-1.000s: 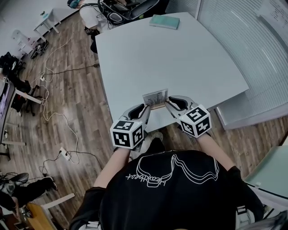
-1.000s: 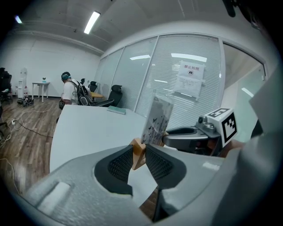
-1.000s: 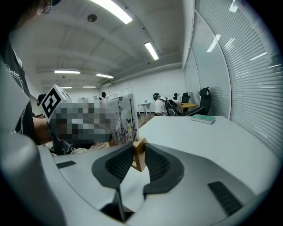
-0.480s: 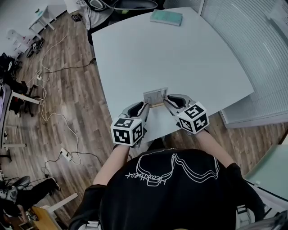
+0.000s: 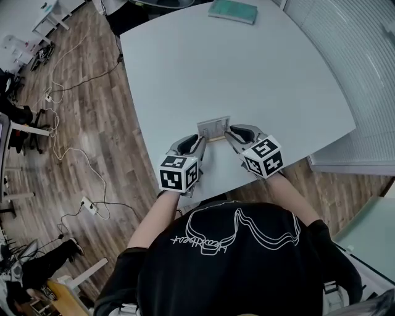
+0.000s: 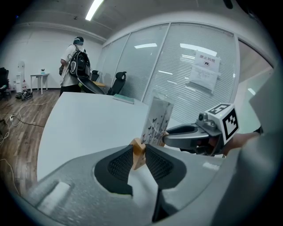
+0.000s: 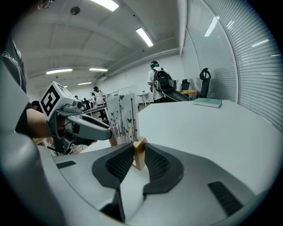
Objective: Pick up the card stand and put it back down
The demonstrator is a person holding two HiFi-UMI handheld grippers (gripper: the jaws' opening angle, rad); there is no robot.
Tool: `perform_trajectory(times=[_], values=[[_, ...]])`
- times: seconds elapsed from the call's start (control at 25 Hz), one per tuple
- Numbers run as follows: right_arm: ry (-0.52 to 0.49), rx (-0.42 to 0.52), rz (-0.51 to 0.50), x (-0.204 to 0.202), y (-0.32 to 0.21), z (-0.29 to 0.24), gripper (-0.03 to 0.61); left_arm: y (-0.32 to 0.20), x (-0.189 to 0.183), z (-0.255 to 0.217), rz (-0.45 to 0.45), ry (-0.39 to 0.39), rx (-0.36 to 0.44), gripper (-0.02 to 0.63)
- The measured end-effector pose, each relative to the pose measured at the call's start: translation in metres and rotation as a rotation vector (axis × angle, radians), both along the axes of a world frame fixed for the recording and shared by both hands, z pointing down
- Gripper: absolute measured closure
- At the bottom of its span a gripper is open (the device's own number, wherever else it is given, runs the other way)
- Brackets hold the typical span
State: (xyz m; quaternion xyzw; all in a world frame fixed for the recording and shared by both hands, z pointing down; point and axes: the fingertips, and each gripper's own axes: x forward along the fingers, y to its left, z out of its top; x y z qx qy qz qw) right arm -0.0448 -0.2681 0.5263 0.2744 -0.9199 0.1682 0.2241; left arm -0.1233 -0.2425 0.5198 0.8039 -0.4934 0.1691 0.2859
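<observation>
Pale grey worktop [image 5: 247,74] is taking up most of the room, with wood floor around it. Left tool [image 5: 199,143] is clamping one end of the card stand [image 5: 213,128] by its wooden base from 9 o'clock, and right tool [image 5: 231,133] is pinching the other end from 3 o'clock. Stand is riding upright near the worktop's 6 o'clock edge, can't tell if it's touching. Teal book [image 5: 232,10] is lying at 12.

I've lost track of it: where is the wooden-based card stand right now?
Head view, centre: the wooden-based card stand is near the white table's front edge, its ends clamped by the left gripper and right gripper.
</observation>
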Motion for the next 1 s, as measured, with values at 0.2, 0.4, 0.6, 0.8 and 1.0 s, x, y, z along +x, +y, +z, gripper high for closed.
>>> perform_trajectory(times=[0.2,0.4,0.6,0.8,1.0], values=[[0.033,-0.021,-0.014,-0.005,-0.010,0.023,0.494,-0.011,-0.005,0.024,0.019,-0.021,-0.033,0.522],[0.067,-0.044,-0.016,-0.007,-0.016,0.047,0.492,-0.018,-0.007,0.044,0.031,-0.037,-0.058,0.522],[0.087,-0.046,-0.025,-0.014,-0.021,0.059,0.492,-0.022,-0.013,0.061,0.029,-0.039,-0.086,0.523],[0.081,-0.036,-0.028,-0.012,-0.026,0.061,0.492,-0.025,-0.011,0.065,0.032,-0.039,-0.076,0.523],[0.055,-0.043,-0.025,-0.012,-0.024,0.057,0.488,-0.023,-0.011,0.061,0.040,-0.057,-0.066,0.523]])
